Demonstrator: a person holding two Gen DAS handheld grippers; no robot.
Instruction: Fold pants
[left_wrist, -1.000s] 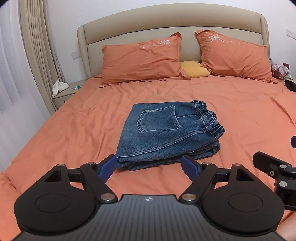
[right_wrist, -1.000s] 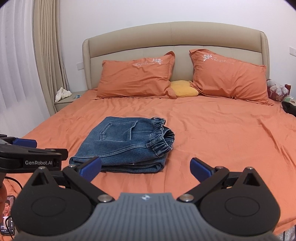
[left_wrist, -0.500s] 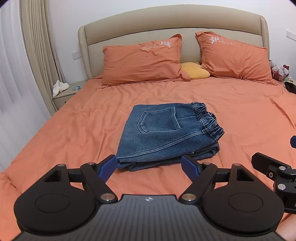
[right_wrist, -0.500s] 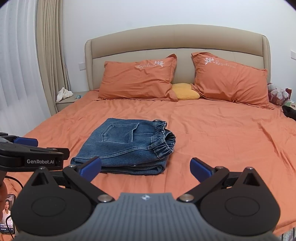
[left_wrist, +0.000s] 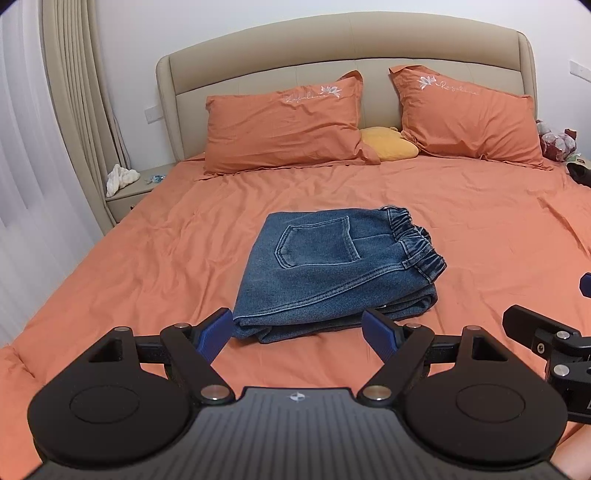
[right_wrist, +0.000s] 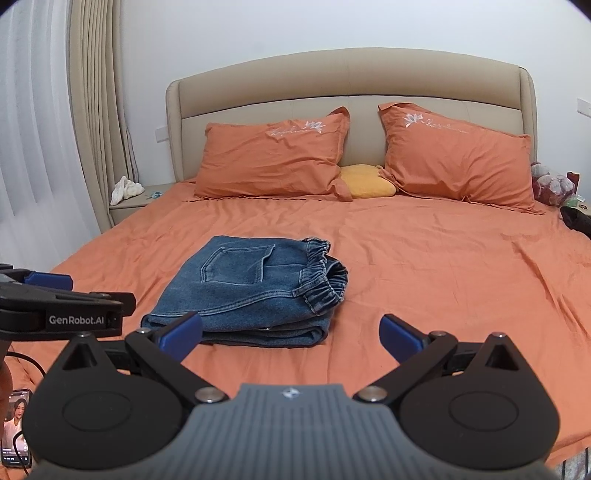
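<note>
A pair of blue denim pants (left_wrist: 332, 269) lies folded into a compact stack on the orange bed sheet (left_wrist: 147, 258), back pocket up and elastic waistband to the right. In the right wrist view the pants (right_wrist: 251, 291) lie left of centre. My left gripper (left_wrist: 299, 332) is open just in front of the stack's near edge, holding nothing. My right gripper (right_wrist: 291, 332) is open too, empty, with the near right corner of the stack beyond its left finger. The right gripper's arm (left_wrist: 546, 339) shows at the right edge of the left wrist view.
Two orange pillows (left_wrist: 284, 122) (left_wrist: 469, 118) and a yellow cushion (left_wrist: 388, 144) lean on the beige headboard (left_wrist: 332, 48). A nightstand (left_wrist: 136, 188) with a white cloth stands at the left by the curtains (left_wrist: 74, 110). A phone (right_wrist: 14, 428) lies at the lower left.
Both grippers have drawn back and risen slightly, so the folded pants sit a little farther off. The pants have not moved and both grippers remain open.
</note>
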